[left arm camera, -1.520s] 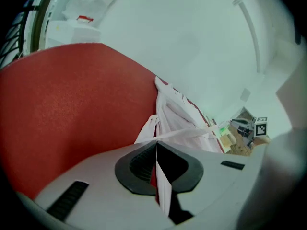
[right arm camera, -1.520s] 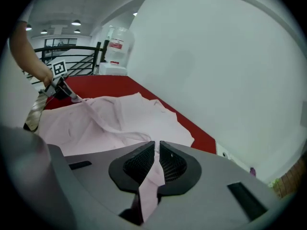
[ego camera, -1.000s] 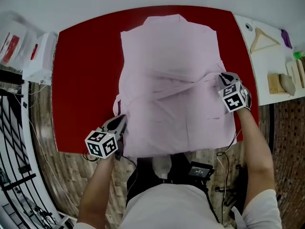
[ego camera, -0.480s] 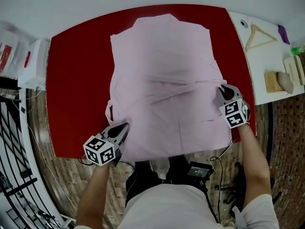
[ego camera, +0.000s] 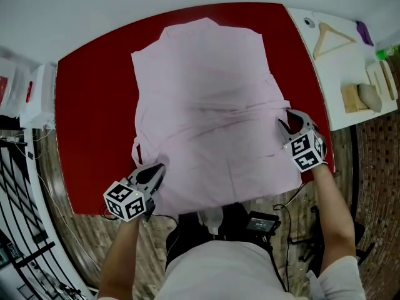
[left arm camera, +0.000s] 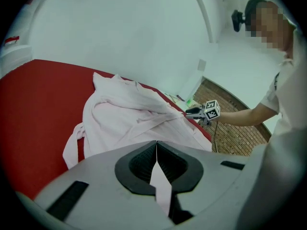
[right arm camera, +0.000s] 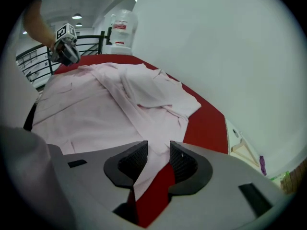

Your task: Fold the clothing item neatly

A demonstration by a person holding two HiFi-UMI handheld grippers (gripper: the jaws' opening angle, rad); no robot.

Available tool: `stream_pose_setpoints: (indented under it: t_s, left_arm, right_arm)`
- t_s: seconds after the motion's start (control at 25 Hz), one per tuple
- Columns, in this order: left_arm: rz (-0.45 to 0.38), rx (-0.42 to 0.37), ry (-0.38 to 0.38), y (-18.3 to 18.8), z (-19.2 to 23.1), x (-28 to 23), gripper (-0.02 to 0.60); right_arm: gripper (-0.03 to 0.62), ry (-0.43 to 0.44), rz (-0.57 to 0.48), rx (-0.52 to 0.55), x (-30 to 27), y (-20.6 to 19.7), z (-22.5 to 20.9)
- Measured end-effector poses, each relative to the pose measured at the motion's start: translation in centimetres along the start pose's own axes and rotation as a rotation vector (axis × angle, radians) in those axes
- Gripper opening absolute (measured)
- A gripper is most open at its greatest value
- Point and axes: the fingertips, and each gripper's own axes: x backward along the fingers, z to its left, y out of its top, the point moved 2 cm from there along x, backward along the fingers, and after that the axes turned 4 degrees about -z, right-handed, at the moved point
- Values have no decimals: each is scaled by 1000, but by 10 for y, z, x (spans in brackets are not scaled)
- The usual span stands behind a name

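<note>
Currently pale pink shirt point(ego camera: 206, 105) lies spread on the red counter point(ego camera: 94, 105). Left gripper point(ego camera: 156, 169) is clamped on cloth at its near-left hem. Right gripper point(ego camera: 285, 119), at the shirt's right edge, has just been opening: jaws partly apart, cloth edge between them, not pinched.
</note>
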Motion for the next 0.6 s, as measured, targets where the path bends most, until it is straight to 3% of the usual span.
stream_pose_setpoints:
  t_s: [0.2,0.4,0.6]
  left_arm:
    - [14,-10,-11,8,-5,-19,6]
    - [78,10,12,-6,2,-24,6]
    - [88,30,20,-18,10,-6,6]
  right_arm:
    - [123,76,-19,28,-24,34,21]
    - [77,104,93,15,-43,12,23]
    - [81,177,79,66,-40,17,30]
